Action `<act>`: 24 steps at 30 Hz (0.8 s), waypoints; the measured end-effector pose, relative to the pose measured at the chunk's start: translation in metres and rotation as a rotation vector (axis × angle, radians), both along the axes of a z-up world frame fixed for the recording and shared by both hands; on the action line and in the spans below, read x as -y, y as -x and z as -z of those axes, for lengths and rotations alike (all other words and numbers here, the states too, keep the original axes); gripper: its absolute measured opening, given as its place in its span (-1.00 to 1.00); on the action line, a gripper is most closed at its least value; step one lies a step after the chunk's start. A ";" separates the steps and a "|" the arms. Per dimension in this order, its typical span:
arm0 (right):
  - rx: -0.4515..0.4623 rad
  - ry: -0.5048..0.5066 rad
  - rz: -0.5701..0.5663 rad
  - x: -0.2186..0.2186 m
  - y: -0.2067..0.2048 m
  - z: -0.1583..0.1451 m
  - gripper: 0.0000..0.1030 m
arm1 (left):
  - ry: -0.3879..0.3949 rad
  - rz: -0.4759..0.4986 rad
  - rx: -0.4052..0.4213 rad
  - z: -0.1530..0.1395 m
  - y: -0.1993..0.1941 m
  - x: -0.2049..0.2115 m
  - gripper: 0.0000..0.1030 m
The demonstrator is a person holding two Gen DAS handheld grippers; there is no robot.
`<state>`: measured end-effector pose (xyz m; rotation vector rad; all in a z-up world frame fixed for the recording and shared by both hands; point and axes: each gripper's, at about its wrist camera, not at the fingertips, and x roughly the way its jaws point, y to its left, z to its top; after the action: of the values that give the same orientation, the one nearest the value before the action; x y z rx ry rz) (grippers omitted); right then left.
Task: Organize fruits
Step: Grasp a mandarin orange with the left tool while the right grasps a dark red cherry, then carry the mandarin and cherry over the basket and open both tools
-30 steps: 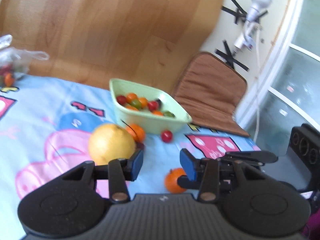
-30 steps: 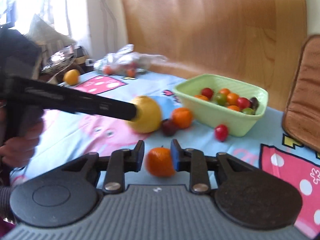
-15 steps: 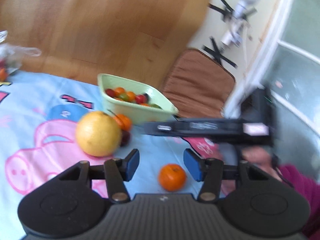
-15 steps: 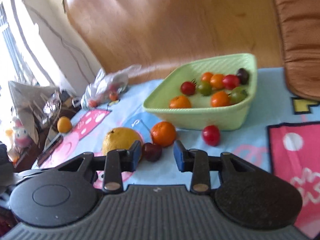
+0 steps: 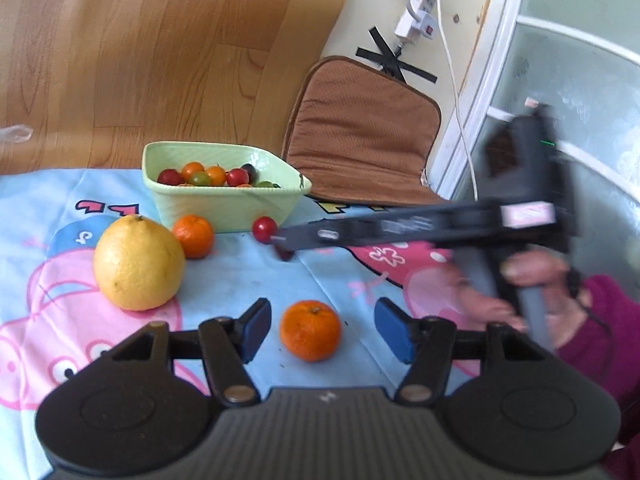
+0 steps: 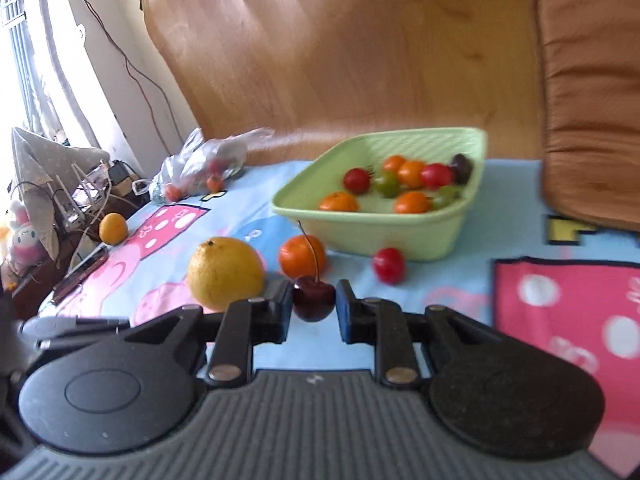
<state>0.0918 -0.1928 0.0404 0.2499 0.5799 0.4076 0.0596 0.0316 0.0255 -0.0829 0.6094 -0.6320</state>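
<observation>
Dark cherry [image 6: 314, 298] between the right tongs [image 6: 311, 314], pads close around it.
Left tongs [image 5: 318, 328] gape wide around a tangerine [image 5: 310, 330] on the tabletop [image 5: 240, 268]; green bowl [image 5: 224, 208] of small fruits sits well beyond both.

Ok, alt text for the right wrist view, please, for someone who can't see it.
The right gripper brackets a dark red cherry on a blue cartoon-print cloth, jaws close around it; contact unclear. Behind sit a large yellow citrus fruit, an orange mandarin, a loose red cherry tomato and a pale green plastic basket of small tomatoes.
</observation>
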 end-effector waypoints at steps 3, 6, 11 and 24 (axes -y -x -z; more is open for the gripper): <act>0.011 0.051 0.025 0.015 0.031 0.005 -0.50 | -0.049 0.010 0.001 0.004 -0.003 0.013 0.15; 0.018 0.097 0.012 0.014 0.058 0.012 -0.50 | -0.111 -0.006 0.007 0.010 -0.007 0.027 0.13; 0.060 0.216 0.018 -0.005 0.078 0.025 -0.41 | -0.205 -0.054 0.003 0.021 -0.007 0.039 -0.20; 0.207 0.163 0.098 -0.003 0.047 -0.002 -0.43 | -0.160 -0.114 0.073 -0.025 -0.044 0.029 -0.21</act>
<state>0.0450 -0.1899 0.0428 0.0775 0.3934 0.2857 0.1040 0.0026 0.0504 0.0544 0.5785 -0.4728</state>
